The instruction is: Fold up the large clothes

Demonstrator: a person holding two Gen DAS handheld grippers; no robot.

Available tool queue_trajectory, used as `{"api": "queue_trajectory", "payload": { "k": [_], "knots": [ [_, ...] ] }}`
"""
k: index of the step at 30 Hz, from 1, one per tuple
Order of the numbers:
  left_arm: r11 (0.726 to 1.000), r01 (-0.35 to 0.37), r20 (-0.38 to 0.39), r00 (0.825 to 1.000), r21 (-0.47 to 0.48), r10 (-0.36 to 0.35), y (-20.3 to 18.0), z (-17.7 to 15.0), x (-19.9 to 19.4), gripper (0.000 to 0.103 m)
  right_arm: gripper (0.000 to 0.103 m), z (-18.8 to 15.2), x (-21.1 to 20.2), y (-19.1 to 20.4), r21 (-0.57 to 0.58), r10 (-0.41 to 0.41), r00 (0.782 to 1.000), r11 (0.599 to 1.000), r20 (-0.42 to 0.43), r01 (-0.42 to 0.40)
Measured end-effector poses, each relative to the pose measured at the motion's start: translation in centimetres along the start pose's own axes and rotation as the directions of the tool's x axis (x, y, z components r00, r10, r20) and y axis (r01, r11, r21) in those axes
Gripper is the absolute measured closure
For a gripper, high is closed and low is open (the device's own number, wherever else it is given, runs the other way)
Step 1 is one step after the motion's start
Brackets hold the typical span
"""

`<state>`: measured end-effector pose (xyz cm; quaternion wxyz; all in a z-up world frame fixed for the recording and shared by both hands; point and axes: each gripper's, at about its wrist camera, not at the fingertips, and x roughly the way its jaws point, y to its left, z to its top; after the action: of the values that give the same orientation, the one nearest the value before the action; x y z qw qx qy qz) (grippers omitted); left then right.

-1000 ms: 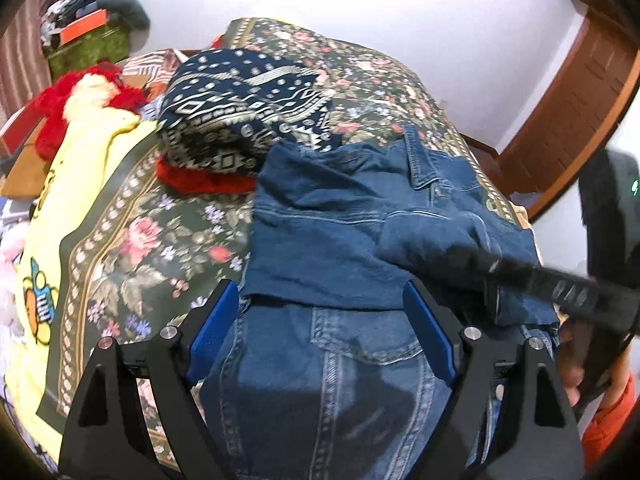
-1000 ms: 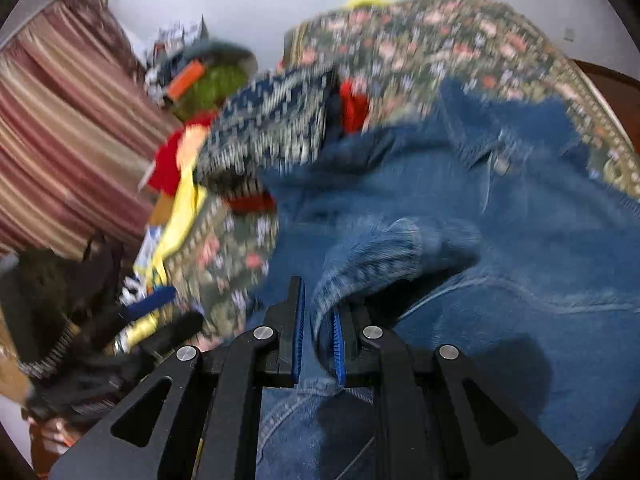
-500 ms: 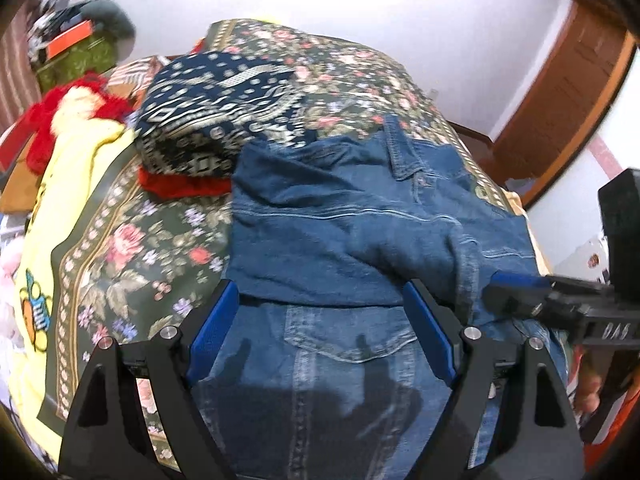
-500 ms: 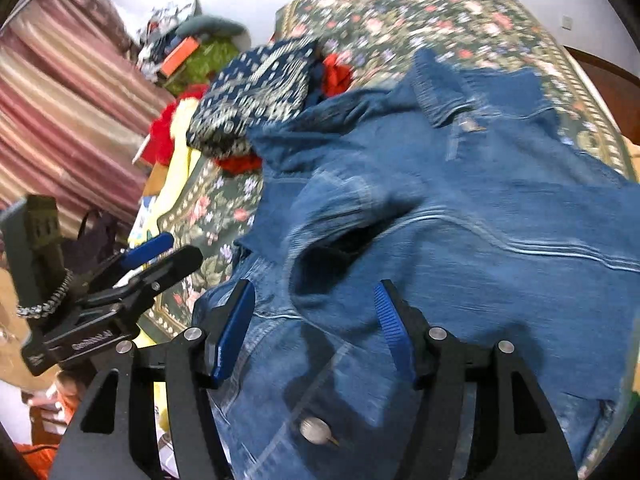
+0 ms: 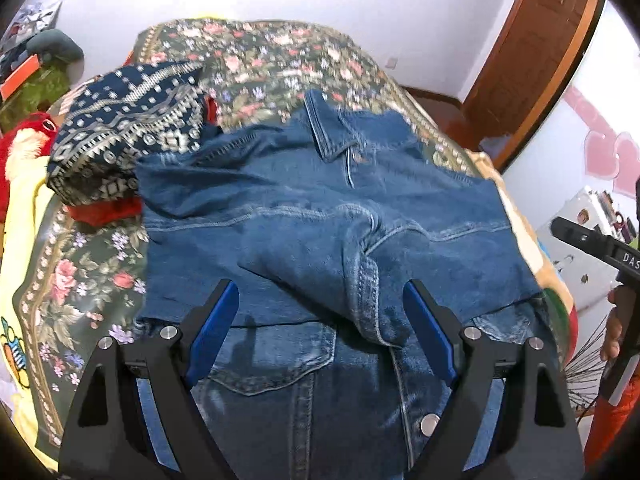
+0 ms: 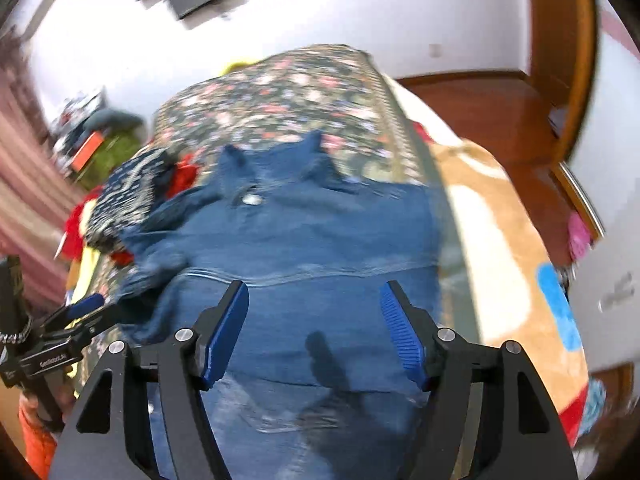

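A blue denim jacket (image 5: 304,208) lies spread on the bed, collar at the far end, and also fills the middle of the right wrist view (image 6: 312,240). One sleeve (image 5: 360,280) is folded across its chest, cuff toward me. My left gripper (image 5: 322,328) hovers open over that cuff, nothing touching its blue pads. My right gripper (image 6: 314,312) hangs over the jacket's right half with its jaws opening and nothing between them. Each gripper shows at the edge of the other's view: the right gripper (image 5: 592,240) and the left gripper (image 6: 80,312).
A folded navy patterned cloth (image 5: 128,128) on a red garment (image 5: 104,212) sits left of the jacket on the floral bedspread (image 5: 260,60). A red plush toy (image 5: 24,140) lies far left. A tan blanket (image 6: 500,240) covers the bed's right edge, near a wooden door (image 5: 532,52).
My right gripper let go of the sleeve cuff, opened, and swung away to the right. The sleeve now lies across the jacket. My left gripper shifted right over the jacket, still open.
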<state>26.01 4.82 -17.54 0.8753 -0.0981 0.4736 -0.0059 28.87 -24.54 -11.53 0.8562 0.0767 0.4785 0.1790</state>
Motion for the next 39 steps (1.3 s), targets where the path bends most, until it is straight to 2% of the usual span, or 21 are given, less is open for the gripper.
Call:
{"api": "queue_trajectory", "payload": {
  "k": [7,11,17,21,24,26,28,29,30,34,36,39],
  "knots": [
    [0.998,-0.051,-0.049,0.998,-0.022,0.050,0.2,0.1,2.6,0.019,0.038,-2.3,1.8,-3.4,0.064,-0.068,0.996,0.995,-0.064,0.072],
    [0.996,-0.086,-0.031,0.996,-0.018,0.086,0.8,0.9,2.9,0.019,0.038,-3.4,2.4,-4.2,0.074,-0.114,0.991,0.990,-0.076,0.120],
    [0.993,-0.121,0.048,0.992,0.013,0.120,1.7,2.3,1.7,0.019,0.038,-4.2,3.3,-4.6,0.116,-0.090,0.991,0.988,-0.100,0.102],
    [0.992,-0.105,0.050,0.993,-0.070,0.109,4.6,2.1,1.0,0.019,0.038,-4.2,3.2,-4.8,0.109,-0.098,0.990,0.988,-0.104,0.109],
    [0.986,-0.068,0.011,0.997,-0.149,0.071,7.0,0.9,1.5,0.019,0.038,-4.3,3.4,-4.7,0.106,-0.110,0.988,0.987,-0.110,0.122],
    [0.979,-0.018,-0.022,1.000,-0.203,0.014,8.4,-0.3,2.2,0.025,0.038,-4.3,3.5,-4.6,0.110,-0.112,0.987,0.986,-0.112,0.124],
    [0.952,0.107,-0.069,0.989,-0.288,-0.132,9.9,-2.0,3.4,0.038,0.038,-4.4,3.6,-4.7,0.122,-0.113,0.987,0.984,-0.115,0.127],
    [0.934,0.148,-0.088,0.979,-0.325,-0.186,10.4,-2.6,4.0,0.042,0.038,-4.4,3.7,-4.7,0.128,-0.113,0.987,0.984,-0.117,0.128],
    [0.923,0.164,-0.089,0.974,-0.348,-0.206,10.7,-3.2,4.4,0.046,0.038,-4.4,3.7,-4.7,0.135,-0.112,0.987,0.983,-0.119,0.128],
    [0.905,0.209,-0.030,0.971,-0.372,-0.236,11.2,-3.6,4.1,0.049,0.038,-4.4,3.6,-4.4,0.136,-0.126,0.985,0.981,-0.117,0.141],
    [0.893,0.228,-0.012,0.968,-0.389,-0.252,11.3,-3.4,4.0,0.060,0.038,-4.3,3.4,-4.1,0.121,-0.144,0.983,0.980,-0.115,0.157],
    [0.892,0.244,0.024,0.967,-0.380,-0.255,11.2,-2.7,3.4,0.069,0.038,-4.1,3.2,-3.7,0.108,-0.149,0.982,0.981,-0.114,0.162]
  ]
}}
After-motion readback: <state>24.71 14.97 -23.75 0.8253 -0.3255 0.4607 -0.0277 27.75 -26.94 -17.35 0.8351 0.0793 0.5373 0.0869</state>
